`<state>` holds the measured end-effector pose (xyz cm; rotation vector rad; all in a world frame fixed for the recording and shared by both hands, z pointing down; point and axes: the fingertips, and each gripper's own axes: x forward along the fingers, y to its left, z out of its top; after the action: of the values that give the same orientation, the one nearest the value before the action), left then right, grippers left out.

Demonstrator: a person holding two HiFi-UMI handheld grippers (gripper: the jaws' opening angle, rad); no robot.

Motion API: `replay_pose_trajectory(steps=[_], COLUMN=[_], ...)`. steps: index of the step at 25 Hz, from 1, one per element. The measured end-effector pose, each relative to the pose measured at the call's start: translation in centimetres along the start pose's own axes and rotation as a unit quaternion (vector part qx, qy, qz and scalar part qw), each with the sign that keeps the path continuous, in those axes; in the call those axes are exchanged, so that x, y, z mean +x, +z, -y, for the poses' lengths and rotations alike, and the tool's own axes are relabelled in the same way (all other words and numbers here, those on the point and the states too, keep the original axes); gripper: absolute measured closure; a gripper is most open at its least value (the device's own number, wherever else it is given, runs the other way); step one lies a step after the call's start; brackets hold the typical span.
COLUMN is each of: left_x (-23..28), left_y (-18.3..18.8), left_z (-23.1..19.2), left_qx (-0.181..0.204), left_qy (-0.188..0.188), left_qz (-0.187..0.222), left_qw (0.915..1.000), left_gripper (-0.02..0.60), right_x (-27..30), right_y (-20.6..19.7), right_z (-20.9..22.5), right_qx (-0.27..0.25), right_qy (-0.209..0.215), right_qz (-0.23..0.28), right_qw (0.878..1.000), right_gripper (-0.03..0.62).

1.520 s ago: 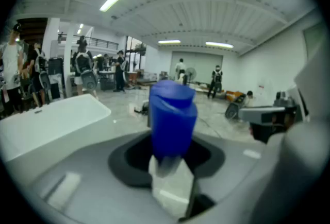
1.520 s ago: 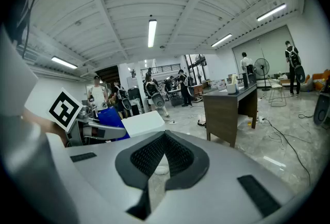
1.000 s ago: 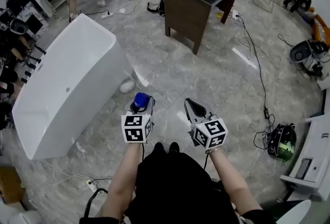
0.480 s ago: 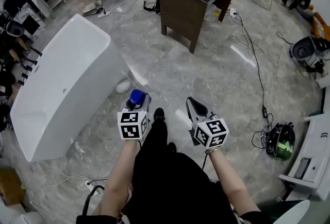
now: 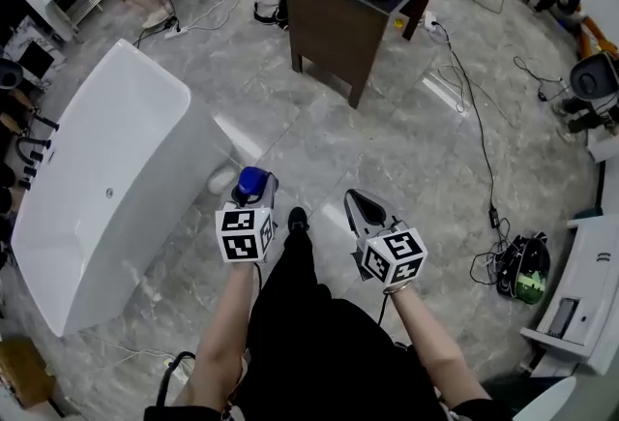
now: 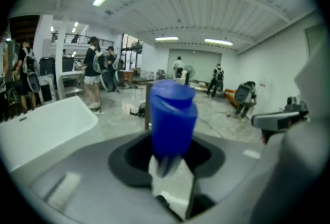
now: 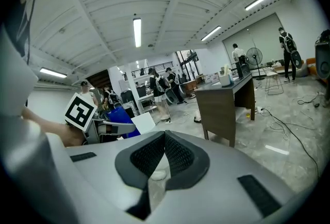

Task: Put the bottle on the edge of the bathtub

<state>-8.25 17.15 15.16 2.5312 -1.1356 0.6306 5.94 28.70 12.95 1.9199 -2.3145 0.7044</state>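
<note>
Left tool (image 5: 253, 189) round blue bottle (image 6: 171, 115), base hidden

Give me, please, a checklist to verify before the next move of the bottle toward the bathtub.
1. Hold on the bottle: ok, the left gripper has its jaws closed on it.
2. The right gripper is free: ok, jaws together, nothing between.
3. Bottle over the edge of the bathtub: not ok, the tub stands apart, to the left.
4. Near rim free of objects: ok in the head view.
5. Grip is firm enough: cannot tell.
</note>
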Motion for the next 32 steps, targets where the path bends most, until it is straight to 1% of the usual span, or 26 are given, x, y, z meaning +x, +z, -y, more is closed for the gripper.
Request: replay_pose_trajectory(steps=[8,15,22,26,32], left_x=[8.0,13.1,16.9,19.5,24.3], left_y=[4.4,7.4,7.2,6.8,6.2], left_z=[-6.0,-10.8,-13.8,-15.0,-17.6], left_qx=[-0.006,-0.012,-0.021,-0.025,-0.037], left_qy=[-0.007,-0.003,0.013,0.026,0.049], left_qz=[-0.010,-0.007,-0.021,-0.027,-0.037], left_qw=[0.9999,0.9999,0.9995,0.9990,0.9974], left_gripper=[0.423,0.423,0.423,0.423,0.423], right_x=[9.7,17.2,22.1,25.3,31.3], right_y=[4.1,7.0,8.3,7.9,7.6], right_z=[2.9,3.9,5.1,6.9,9.7], right_qx=[0.001,-0.009,-0.014,-0.017,-0.020], right_qy=[-0.006,-0.002,0.010,0.020,0.046], right_qz=[-0.014,-0.025,-0.039,-0.051,-0.070], right_qw=[1.000,1.000,0.999,0.998,0.996], right_gripper=[0.592,0.592,0.592,0.592,0.592])
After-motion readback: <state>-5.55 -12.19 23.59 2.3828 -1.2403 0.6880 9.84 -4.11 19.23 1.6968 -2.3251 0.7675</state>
